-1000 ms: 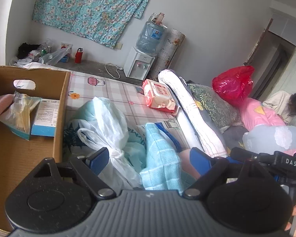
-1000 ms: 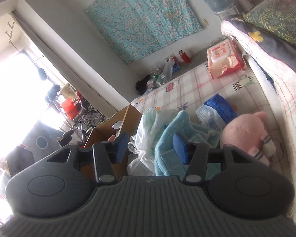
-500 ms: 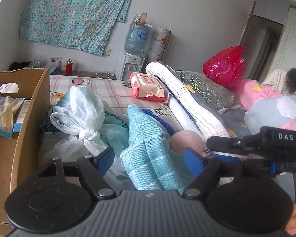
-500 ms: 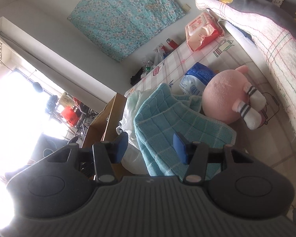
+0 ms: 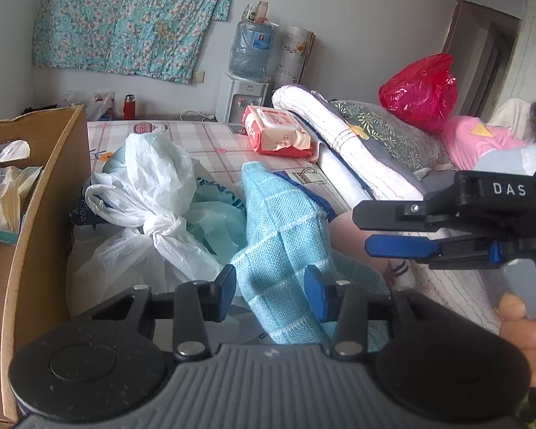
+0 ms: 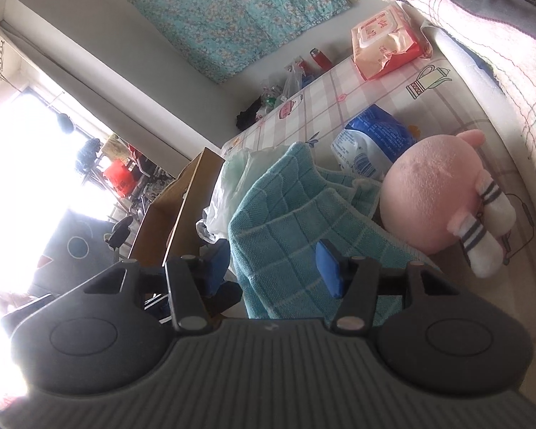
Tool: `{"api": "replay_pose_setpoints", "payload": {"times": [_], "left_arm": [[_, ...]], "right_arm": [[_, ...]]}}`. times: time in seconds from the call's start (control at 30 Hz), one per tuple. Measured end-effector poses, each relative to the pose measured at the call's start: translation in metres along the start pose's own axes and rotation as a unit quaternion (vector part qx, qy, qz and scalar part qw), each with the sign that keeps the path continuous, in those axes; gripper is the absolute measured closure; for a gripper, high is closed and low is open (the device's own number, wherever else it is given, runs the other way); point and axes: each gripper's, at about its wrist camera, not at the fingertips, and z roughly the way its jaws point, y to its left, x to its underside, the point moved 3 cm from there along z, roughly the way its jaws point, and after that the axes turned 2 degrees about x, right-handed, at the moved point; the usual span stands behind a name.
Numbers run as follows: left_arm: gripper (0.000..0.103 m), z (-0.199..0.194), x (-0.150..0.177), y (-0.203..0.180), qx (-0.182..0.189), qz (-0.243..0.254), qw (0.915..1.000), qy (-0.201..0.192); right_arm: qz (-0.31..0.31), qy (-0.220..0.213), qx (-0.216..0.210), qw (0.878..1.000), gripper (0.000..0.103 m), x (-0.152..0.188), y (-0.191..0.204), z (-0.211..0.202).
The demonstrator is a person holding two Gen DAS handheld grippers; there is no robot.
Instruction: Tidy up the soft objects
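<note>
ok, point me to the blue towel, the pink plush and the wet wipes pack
blue towel [image 5: 282,236], left wrist view, on the raised fold.
pink plush [image 6: 432,193], right wrist view, on its round body.
wet wipes pack [image 5: 277,132], left wrist view, on the top face near the lid.

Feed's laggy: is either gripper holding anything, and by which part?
Neither. Left gripper and right gripper are open, straddling the blue towel's raised fold.
</note>
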Motion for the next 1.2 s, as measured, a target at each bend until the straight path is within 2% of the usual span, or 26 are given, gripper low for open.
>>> {"api": "replay_pose_setpoints", "payload": {"times": [0.3,0.47,0.7,0.8,0.87,0.93,1.0,1.03,1.07,1.1,1.17,1.2], "left_arm": [[0.058,0.018,0.001,0.003,0.012,-0.015,0.9996,0.022],[0.052,0.023,0.000,0.007,0.012,-0.026,0.9993,0.022],[0.056,0.029,-0.003,0.011,0.015,-0.037,0.9990,0.017],[0.056,0.029,-0.004,0.010,0.012,-0.033,0.9993,0.014],[0.055,0.030,-0.005,0.010,0.008,-0.030,0.9995,0.010],[0.054,0.031,-0.007,0.010,0.006,-0.027,0.9996,0.007],[0.056,0.034,-0.009,0.010,0.006,-0.029,0.9996,0.005],[0.056,0.035,-0.010,0.010,0.005,-0.032,0.9995,0.005],[0.061,0.036,-0.011,0.011,0.005,-0.034,0.9994,0.003],[0.074,0.036,-0.011,0.011,0.006,-0.036,0.9993,0.001],[0.088,0.035,-0.014,0.009,0.012,-0.035,0.9993,-0.001],[0.091,0.034,-0.016,0.006,0.014,-0.031,0.9994,-0.006]], "right_arm": [[-0.024,0.025,-0.004,0.999,0.044,-0.008,0.000,0.024],[-0.022,0.033,0.002,0.999,0.044,-0.013,-0.004,0.039],[-0.036,0.043,-0.001,0.998,0.044,-0.016,0.001,0.058],[-0.048,0.039,0.001,0.998,0.050,-0.016,0.004,0.062],[-0.056,0.035,0.005,0.998,0.062,-0.017,0.006,0.063],[-0.057,0.035,0.007,0.998,0.079,-0.017,0.006,0.063],[-0.060,0.028,0.010,0.998,0.091,-0.017,0.005,0.061],[-0.061,0.023,0.011,0.998,0.093,-0.017,0.005,0.060],[-0.061,0.018,0.010,0.998,0.094,-0.018,0.004,0.057],[-0.061,0.014,0.009,0.998,0.096,-0.018,0.004,0.055],[-0.063,0.002,0.013,0.998,0.097,-0.019,0.004,0.048],[-0.065,-0.002,0.013,0.998,0.097,-0.019,0.005,0.045]]}}
